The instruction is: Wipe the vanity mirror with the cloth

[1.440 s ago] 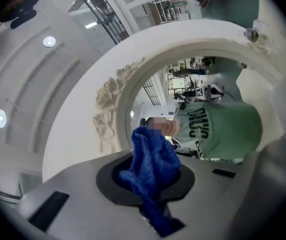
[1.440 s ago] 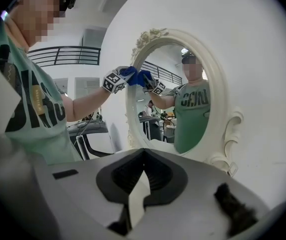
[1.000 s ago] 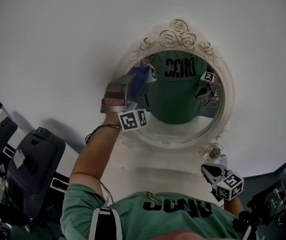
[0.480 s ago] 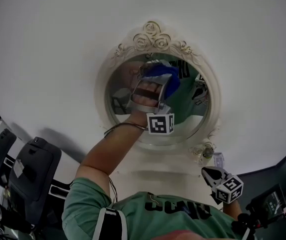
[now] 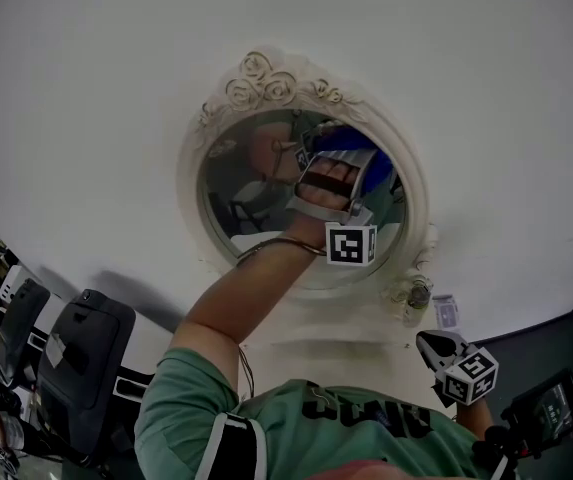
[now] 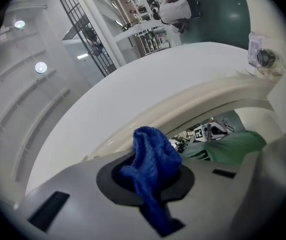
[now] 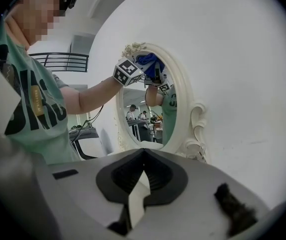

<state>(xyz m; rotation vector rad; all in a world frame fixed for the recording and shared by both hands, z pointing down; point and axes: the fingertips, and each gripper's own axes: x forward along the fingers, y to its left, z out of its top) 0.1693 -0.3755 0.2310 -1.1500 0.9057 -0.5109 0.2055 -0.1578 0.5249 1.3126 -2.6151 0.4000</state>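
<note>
The oval vanity mirror (image 5: 266, 198) has an ornate cream frame (image 5: 266, 80) with roses on top. My left gripper (image 5: 344, 160) is shut on a blue knitted cloth (image 5: 364, 154) and presses it against the upper right part of the glass. In the left gripper view the cloth (image 6: 155, 156) bunches out of the jaws just below the frame's rim (image 6: 182, 104). My right gripper (image 5: 434, 346) hangs low, below the mirror's lower right, shut with nothing in it. From the right gripper view, the mirror (image 7: 147, 119) and the cloth (image 7: 150, 63) show side-on.
Plain white surface surrounds the mirror. A small round fitting (image 5: 416, 293) and a white tag (image 5: 447, 312) sit at the frame's lower right. Black office chairs (image 5: 76, 358) stand at lower left. My left forearm (image 5: 246, 293) crosses the lower glass.
My left gripper has carried the cloth from the mirror's left rim across the glass to its upper right. The right gripper has stayed low.
</note>
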